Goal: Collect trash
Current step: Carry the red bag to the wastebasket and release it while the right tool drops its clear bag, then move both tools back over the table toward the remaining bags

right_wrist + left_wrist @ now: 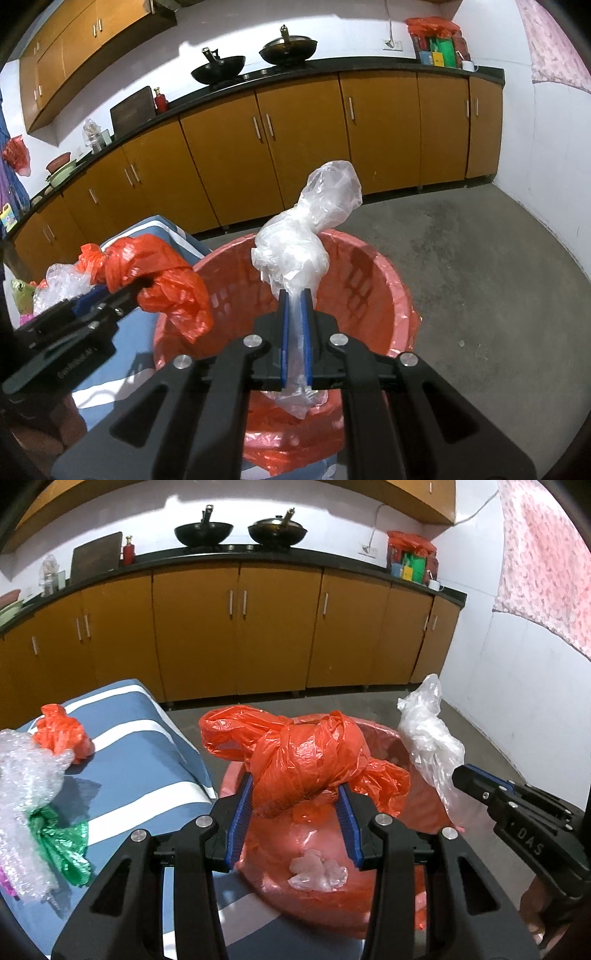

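Left wrist view: left gripper (295,794) clamps a knotted, crinkled orange bag (306,760) over the red-lined bin (424,805); at 3 o'clock, right gripper (295,295) pinches a crumpled clear bag (314,229).

The knotted bag (303,760) is orange-red and the bin liner (373,280) is red. The crumpled bag (314,229) is clear, the tablecloth (144,738) blue with white stripes, the cabinets (236,627) ochre.

The left gripper (295,797) is sitting directly over the lined bin (424,797), clamping a knotted bag (306,760) between its fingers, with a small plastic wad (317,875) lying in the bin below. To its right, the right gripper (295,306) is pinching a crumpled plastic bag (295,254) above the same bin. To its left, the cloth-covered table (147,738) is carrying a bubble wrap bundle (26,775) and a second knotted bag (61,731), cabinets (236,627) standing beyond.
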### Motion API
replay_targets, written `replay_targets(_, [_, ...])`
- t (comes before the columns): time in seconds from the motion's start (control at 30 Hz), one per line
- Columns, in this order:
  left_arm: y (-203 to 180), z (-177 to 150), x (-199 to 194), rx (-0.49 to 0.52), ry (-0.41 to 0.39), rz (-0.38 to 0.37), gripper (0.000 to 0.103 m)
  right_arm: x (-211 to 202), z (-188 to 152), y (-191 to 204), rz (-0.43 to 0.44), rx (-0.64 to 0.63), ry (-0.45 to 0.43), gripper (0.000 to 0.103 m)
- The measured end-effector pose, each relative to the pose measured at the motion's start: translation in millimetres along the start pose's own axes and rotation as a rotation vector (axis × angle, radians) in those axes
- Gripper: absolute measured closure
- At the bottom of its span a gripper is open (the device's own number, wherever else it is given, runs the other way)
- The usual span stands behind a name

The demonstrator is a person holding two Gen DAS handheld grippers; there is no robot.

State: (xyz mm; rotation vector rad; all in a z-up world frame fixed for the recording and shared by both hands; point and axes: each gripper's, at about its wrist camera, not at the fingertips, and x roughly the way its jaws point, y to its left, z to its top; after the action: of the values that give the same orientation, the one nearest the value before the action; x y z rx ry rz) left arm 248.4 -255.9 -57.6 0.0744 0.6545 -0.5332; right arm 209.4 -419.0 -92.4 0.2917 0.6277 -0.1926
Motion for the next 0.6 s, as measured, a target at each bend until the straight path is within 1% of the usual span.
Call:
replay_targets(0.1, [-3.7,-0.3,6.2,0.008,0.015,-0.011,0.054,1.1,-0.8,-0.5,-0.003,0.002,-0.008,0.091])
replay_targets(0.13, [-4.5,-0.8,7.2,0.011,0.017,-0.011,0.051,1.7,-1.5,-1.3,-0.002,0.003,-0.007,0.089])
replay_targets(0.17, [-5.1,-1.6,7.8,0.012,0.019,-0.013,0.051,1.6,-2.9,-1.2,-0.002,0.004,-0.006,0.088])
replay_targets(0.23, [-3.1,-3.7,8.5,0.011,0.028,-0.009,0.049,1.7,-5.2,-2.6,-0.005,0.007,-0.005,0.085])
replay_targets(0.33, [3.8,-6.0,7.6,-0.008,0.038,-0.008,0.046,1.6,-7.4,-6.5,-0.013,0.011,-0.001,0.084])
replay_targets(0.43, [9.9,-7.6,3.8,-0.027,0.039,-0.002,0.045,-0.4,-9.1,-9.0,-0.022,0.018,0.002,0.084])
replay_targets(0.6, [26.9,-10.9,-14.8,-0.049,0.015,0.031,0.045,-6.9,-8.3,-4.8,-0.018,0.012,-0.002,0.084])
